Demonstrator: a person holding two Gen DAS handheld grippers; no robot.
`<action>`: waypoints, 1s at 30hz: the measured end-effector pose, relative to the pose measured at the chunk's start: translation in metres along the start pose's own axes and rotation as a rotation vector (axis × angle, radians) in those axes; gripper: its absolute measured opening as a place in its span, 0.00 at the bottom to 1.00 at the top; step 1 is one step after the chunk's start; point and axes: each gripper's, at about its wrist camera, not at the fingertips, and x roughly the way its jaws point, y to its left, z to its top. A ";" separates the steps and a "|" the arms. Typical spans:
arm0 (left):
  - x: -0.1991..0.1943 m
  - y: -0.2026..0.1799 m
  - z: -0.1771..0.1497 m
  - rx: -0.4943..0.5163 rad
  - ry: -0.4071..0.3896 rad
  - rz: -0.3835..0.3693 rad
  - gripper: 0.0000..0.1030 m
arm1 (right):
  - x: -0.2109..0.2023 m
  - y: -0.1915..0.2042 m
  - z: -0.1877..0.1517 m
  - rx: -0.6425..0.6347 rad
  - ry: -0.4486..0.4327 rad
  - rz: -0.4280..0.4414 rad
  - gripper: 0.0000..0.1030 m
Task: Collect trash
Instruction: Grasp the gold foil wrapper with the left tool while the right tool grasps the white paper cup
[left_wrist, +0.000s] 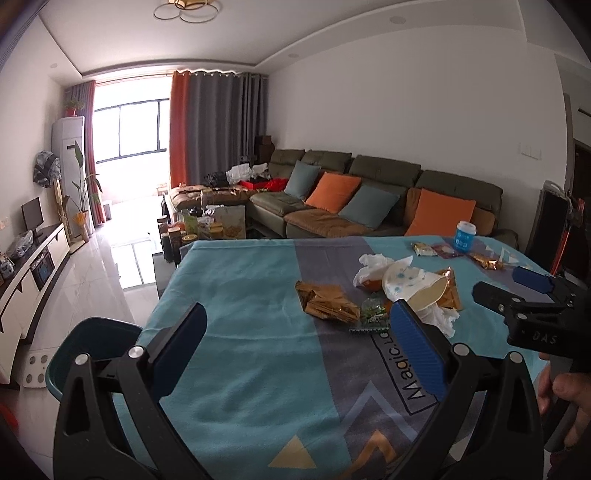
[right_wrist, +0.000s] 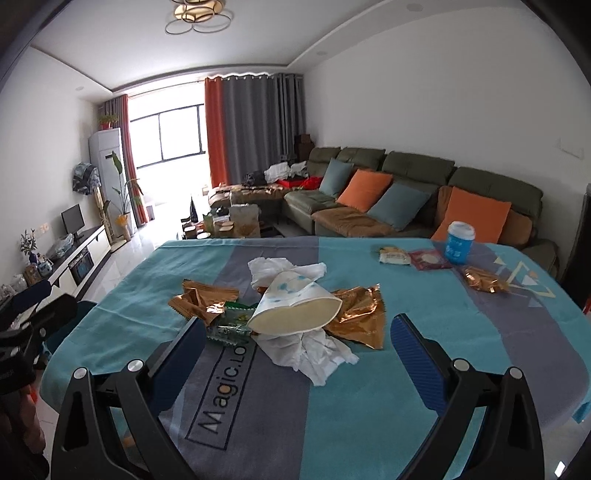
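Note:
A pile of trash lies mid-table on the blue and grey cloth (left_wrist: 251, 280): a crushed paper cup (right_wrist: 295, 306), white tissues (right_wrist: 314, 350), gold foil wrappers (right_wrist: 199, 299) and a green wrapper (right_wrist: 232, 321). My right gripper (right_wrist: 299, 328) is open just short of the pile, its jaws spread either side of the cup and tissues, holding nothing. My left gripper (left_wrist: 295, 321) is open over the cloth, left of the pile, with the gold wrapper (left_wrist: 328, 302) and cup (left_wrist: 410, 284) ahead. The right gripper (left_wrist: 506, 286) shows at the right edge of the left wrist view.
A dark teal bin (left_wrist: 96, 332) stands on the floor by the table's left edge. At the far right of the table are a blue lidded cup (right_wrist: 460, 242), two snack packets (right_wrist: 395, 254) and another gold wrapper (right_wrist: 484, 280). A sofa (right_wrist: 406, 192) is behind.

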 end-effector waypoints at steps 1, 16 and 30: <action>0.004 0.000 0.000 0.000 0.006 -0.002 0.95 | 0.006 -0.002 0.002 0.006 0.008 0.008 0.94; 0.078 -0.003 0.007 -0.004 0.088 -0.046 0.95 | 0.090 -0.027 0.023 0.129 0.128 0.068 0.94; 0.129 -0.008 0.001 -0.014 0.167 -0.080 0.95 | 0.130 -0.037 0.016 0.238 0.239 0.153 0.57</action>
